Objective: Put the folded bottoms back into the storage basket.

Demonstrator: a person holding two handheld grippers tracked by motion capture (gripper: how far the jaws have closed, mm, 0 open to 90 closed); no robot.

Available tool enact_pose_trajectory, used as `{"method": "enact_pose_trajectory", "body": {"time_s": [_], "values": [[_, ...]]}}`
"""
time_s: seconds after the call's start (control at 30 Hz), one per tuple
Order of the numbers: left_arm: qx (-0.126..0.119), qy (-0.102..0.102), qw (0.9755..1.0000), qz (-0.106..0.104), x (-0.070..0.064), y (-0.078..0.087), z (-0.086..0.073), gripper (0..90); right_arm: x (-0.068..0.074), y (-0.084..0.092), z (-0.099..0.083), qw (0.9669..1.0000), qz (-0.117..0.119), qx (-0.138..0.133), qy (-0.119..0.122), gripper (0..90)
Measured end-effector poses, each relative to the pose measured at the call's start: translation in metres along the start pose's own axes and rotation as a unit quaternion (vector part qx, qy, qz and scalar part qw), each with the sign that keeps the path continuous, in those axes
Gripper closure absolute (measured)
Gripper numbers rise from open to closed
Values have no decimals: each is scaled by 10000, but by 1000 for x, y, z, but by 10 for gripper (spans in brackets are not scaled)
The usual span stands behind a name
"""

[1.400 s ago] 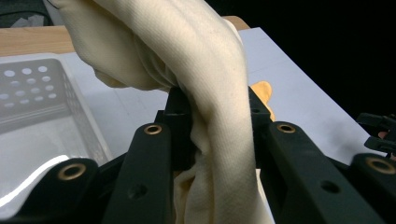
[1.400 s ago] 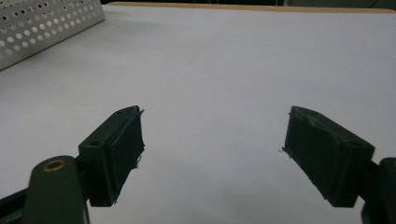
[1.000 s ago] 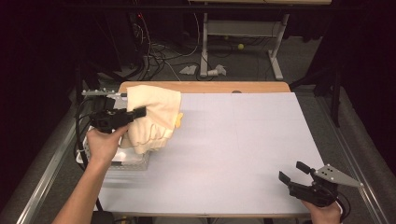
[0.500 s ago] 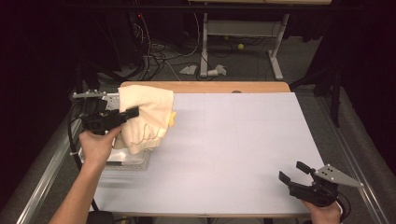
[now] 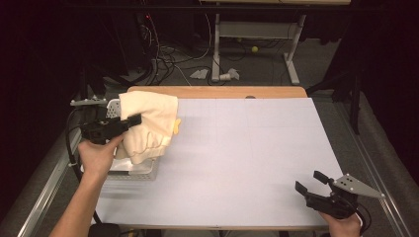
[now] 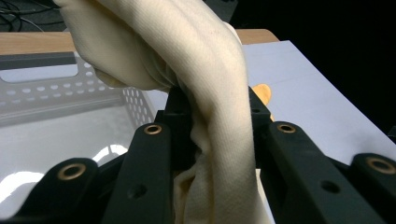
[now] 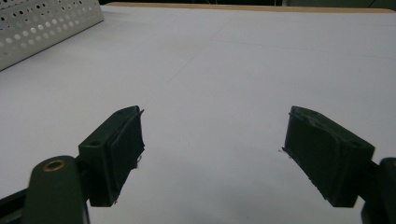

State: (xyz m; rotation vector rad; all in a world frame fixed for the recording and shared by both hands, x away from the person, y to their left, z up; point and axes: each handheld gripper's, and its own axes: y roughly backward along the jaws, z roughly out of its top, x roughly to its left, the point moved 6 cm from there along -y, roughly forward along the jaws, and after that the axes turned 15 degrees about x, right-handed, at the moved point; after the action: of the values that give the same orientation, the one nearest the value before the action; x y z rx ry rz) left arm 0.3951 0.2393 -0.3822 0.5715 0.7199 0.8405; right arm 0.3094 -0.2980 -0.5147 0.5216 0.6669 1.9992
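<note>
The left gripper (image 5: 129, 121) holds the cream cloth (image 5: 148, 126) pinched in its jaws above the white perforated basket (image 5: 133, 168), while the right gripper (image 5: 310, 183), jaws wide and empty, waits far across the tabletop (image 5: 247, 148).

Left gripper (image 5: 132, 120) jaw tips buried in cream cloth (image 5: 148, 126); contact point hidden in high view. Left gripper view: cloth (image 6: 205, 84) cut off at top and bottom edges, covers most of basket (image 6: 70, 88). Orange-yellow item (image 6: 263, 92) behind cloth mostly hidden, identity unclear. Basket (image 5: 133, 168) interior under cloth unseen. Right gripper view: basket (image 7: 42, 23) corner cropped at left edge.
</note>
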Motion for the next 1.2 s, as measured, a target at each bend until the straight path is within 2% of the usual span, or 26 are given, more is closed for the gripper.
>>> {"method": "enact_pose_trajectory", "body": {"time_s": [0.3, 0.7, 1.2], "values": [[-32, 53, 9998, 204, 8, 7, -5, 689, 0, 0, 0, 10000, -5, 7, -11, 202], [-97, 178, 9992, 346, 20, 18, -9, 689, -1, 0, 0, 10000, -15, 10, -17, 201], [42, 254, 9971, 715, 35, 14, -13, 689, -1, 0, 0, 10000, -24, 1, -29, 202]]}}
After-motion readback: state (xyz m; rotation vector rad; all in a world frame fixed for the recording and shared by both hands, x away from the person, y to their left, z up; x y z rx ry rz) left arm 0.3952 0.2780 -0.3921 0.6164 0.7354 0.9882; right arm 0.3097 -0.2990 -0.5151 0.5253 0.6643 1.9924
